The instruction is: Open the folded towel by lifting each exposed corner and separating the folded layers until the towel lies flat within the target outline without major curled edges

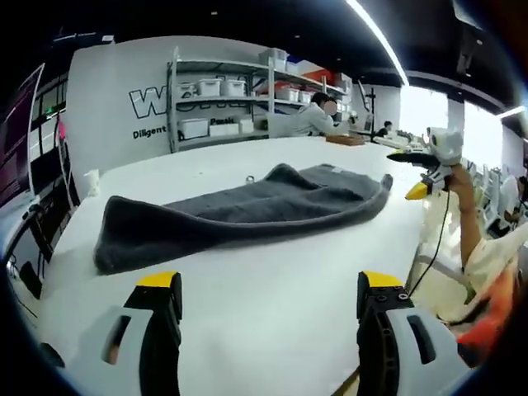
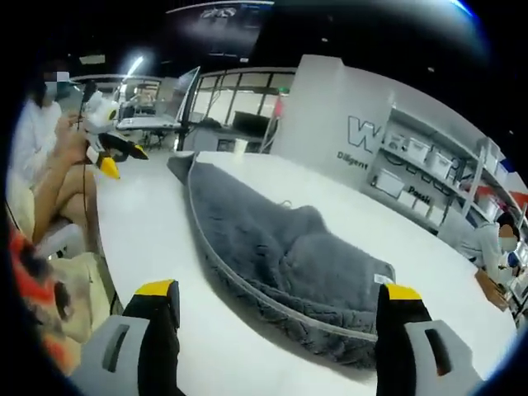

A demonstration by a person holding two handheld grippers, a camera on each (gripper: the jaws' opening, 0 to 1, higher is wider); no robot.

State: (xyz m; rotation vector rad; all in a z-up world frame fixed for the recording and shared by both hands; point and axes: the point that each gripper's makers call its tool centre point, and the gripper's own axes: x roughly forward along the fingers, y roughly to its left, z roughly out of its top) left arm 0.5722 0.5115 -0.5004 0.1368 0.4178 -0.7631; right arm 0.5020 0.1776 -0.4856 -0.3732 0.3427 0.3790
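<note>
Right gripper view: folded towel (image 2: 289, 264) on the white worktop (image 2: 148, 239), both tongs (image 2: 276, 301) wide open and empty; best to pinch only the top layer's corner, lifting slowly.

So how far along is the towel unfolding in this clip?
Barely started. The dark grey plush towel lies folded and bunched on the white table, layers not separated, one edge curled over. Left tongs and right tongs hang open short of it, holding nothing. All corner lifting and flattening remains.
</note>
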